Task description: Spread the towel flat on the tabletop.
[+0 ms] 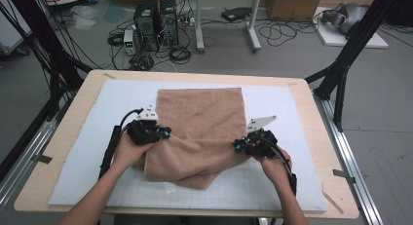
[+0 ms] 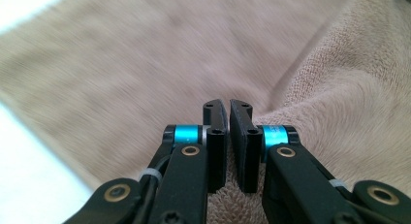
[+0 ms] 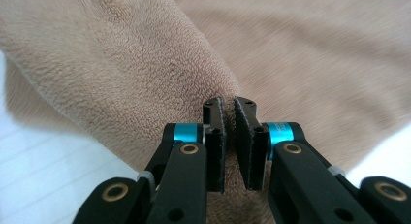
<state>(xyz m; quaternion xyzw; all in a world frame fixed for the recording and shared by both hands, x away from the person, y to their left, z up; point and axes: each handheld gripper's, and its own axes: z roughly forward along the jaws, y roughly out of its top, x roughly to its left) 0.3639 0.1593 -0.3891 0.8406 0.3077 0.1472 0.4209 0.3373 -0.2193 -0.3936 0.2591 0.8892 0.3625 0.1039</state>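
At the bottom of the high view, two hands hold the left gripper and the right gripper. Each one's jaws pinch an edge of the brown towel. It lies mid-frame on the white mat, its near part lifted and folded, with computer boxes on the floor up top.

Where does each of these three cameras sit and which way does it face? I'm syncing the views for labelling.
High view: above the person's side, facing forward and down on the table; both forearms, left gripper, right gripper.
Left gripper view: rides the left gripper, looking along its jaws at the towel.
Right gripper view: rides the right gripper, same way.
Shared: each gripper pinching the tan towel.
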